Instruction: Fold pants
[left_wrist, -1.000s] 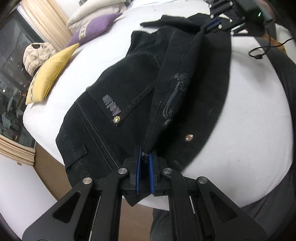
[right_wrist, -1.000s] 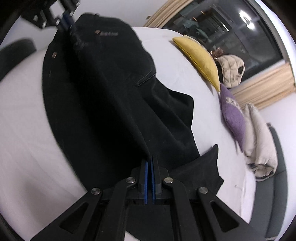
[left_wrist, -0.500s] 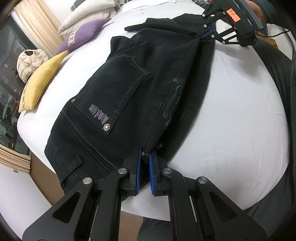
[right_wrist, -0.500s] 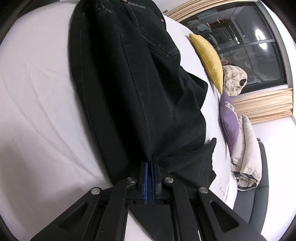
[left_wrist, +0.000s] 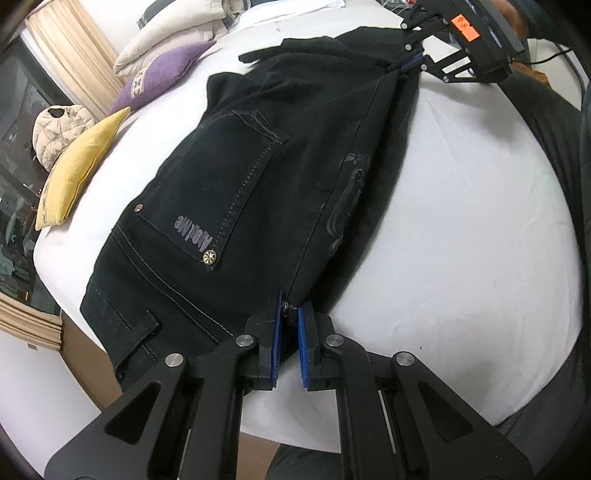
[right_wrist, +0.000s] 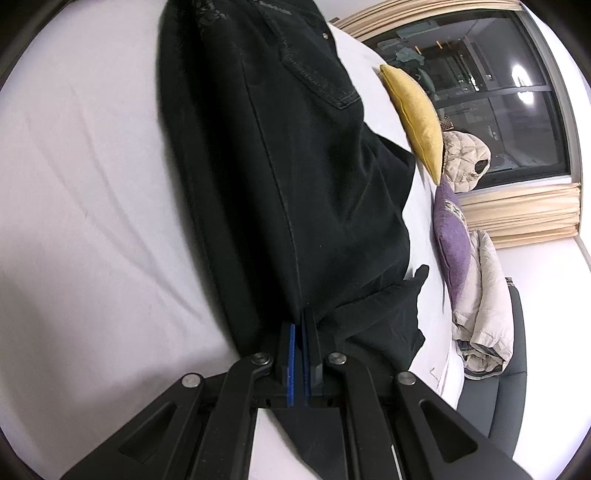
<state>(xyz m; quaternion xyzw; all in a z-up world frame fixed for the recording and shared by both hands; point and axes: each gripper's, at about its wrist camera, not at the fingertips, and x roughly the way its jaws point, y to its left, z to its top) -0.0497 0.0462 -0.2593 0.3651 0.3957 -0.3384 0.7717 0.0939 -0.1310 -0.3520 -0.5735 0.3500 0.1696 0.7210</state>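
The pants (left_wrist: 280, 192) lie flat on the bed (left_wrist: 461, 236), long axis running straight from the left hand-held gripper (left_wrist: 287, 325), clamped on the waistband, to the right hand-held gripper (right_wrist: 297, 347), clamped on the leg end.
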